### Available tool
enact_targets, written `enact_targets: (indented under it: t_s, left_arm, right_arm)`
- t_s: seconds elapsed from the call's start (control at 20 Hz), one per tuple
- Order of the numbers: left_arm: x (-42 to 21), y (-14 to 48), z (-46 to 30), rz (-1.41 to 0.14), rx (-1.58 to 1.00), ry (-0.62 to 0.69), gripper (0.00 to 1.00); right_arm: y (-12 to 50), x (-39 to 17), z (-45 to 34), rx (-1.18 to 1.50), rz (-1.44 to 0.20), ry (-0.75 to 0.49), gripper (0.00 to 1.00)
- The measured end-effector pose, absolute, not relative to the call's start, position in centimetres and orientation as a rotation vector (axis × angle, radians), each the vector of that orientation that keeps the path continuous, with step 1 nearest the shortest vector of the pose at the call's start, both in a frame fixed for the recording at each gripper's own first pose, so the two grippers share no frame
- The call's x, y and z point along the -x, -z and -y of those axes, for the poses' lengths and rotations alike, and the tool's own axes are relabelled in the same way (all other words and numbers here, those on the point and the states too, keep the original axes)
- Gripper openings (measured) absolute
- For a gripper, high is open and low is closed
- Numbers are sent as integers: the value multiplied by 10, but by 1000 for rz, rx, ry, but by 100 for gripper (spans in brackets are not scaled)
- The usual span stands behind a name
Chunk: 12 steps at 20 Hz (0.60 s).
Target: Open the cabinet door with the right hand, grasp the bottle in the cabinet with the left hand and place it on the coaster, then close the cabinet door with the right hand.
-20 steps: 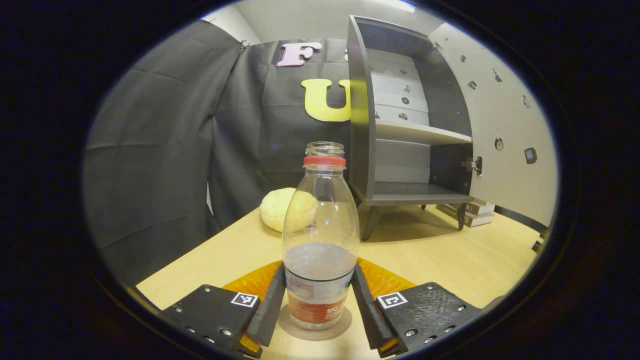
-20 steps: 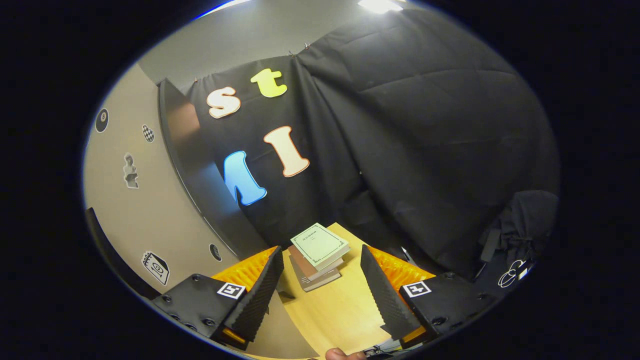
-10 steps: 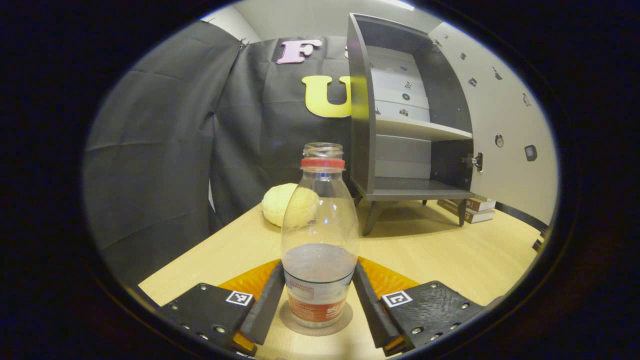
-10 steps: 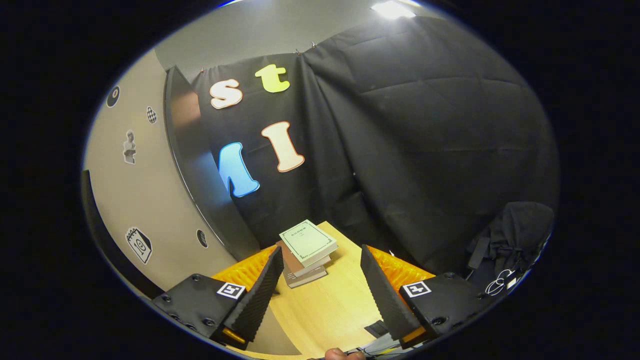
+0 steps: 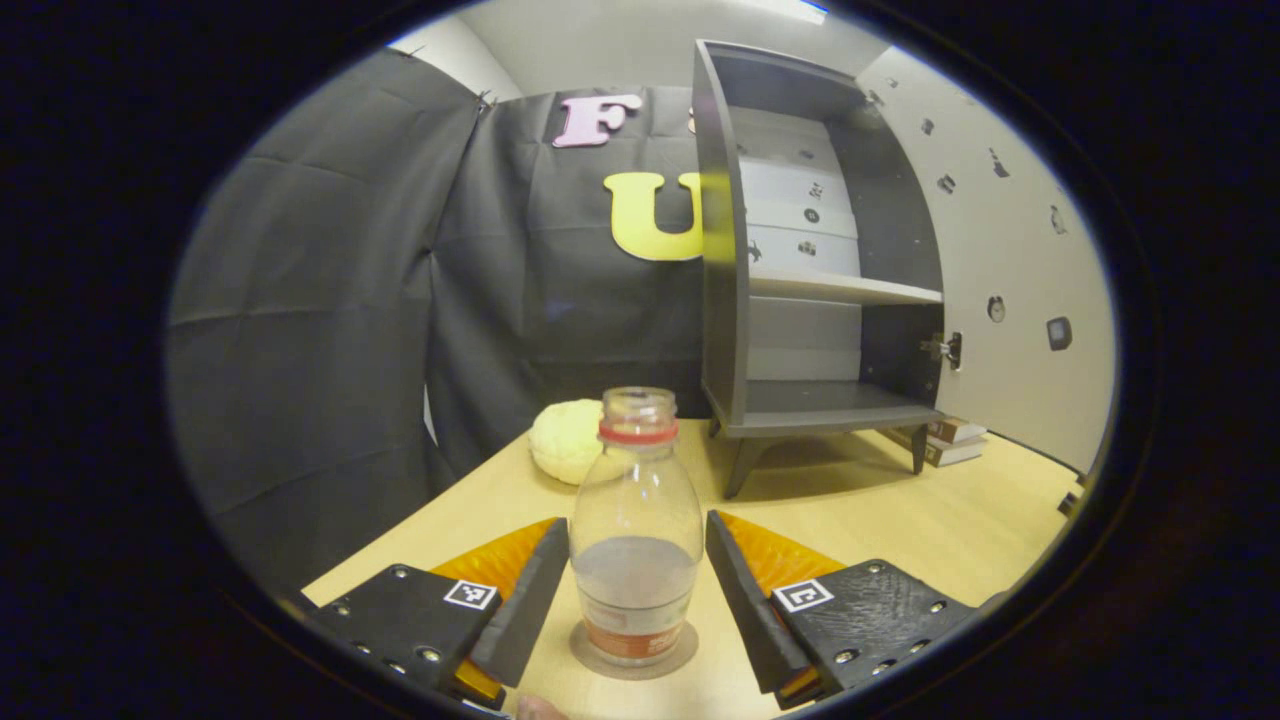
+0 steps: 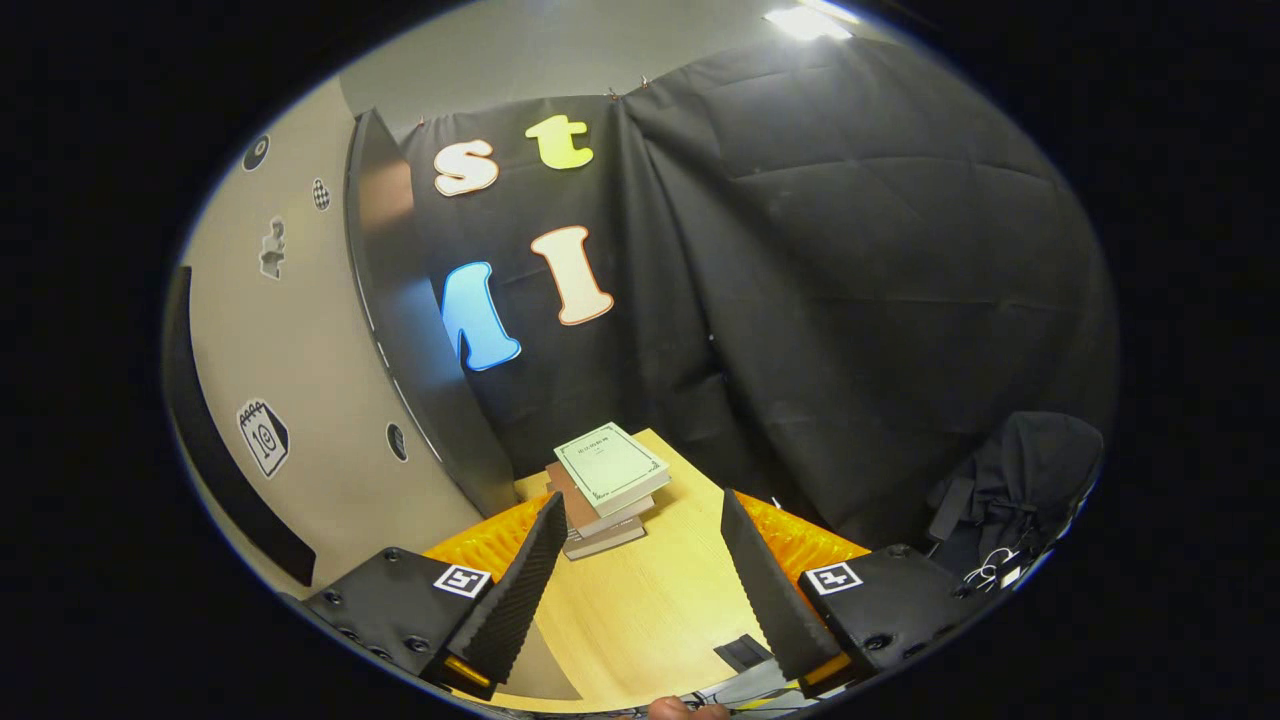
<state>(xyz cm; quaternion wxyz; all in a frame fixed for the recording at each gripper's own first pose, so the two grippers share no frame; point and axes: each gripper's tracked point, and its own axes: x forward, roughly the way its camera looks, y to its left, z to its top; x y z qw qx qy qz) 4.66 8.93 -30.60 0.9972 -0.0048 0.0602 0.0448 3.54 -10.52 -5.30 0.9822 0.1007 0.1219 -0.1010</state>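
In the left gripper view a clear plastic bottle (image 5: 637,520) with a red neck ring and no cap stands upright on a round coaster (image 5: 634,652) on the wooden table. My left gripper (image 5: 636,590) is open, with a gap between each finger and the bottle. Behind stands the dark grey cabinet (image 5: 800,270), its shelves bare and its pale door (image 5: 1010,260) swung open to the right. In the right gripper view my right gripper (image 6: 640,560) is open and holds nothing; the cabinet door (image 6: 300,400) stands just to its left.
A pale yellow round lump (image 5: 565,442) lies on the table behind the bottle. A stack of books (image 6: 605,485) sits on the table ahead of the right gripper, with its edge showing under the cabinet (image 5: 945,440). Black cloth walls close in the booth.
My left gripper has let go of the bottle and drawn back from it; the bottle now stands free on the coaster. The right gripper has shifted slightly, still open beside the door.
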Motion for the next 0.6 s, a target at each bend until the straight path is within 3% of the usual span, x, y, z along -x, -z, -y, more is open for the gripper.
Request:
enact_targets:
  t_s: [0.6]
  left_arm:
    - [-24,136,-77,57,-38,-30,84]
  right_arm:
    - [62,-19,98,-149,-214,176,98]
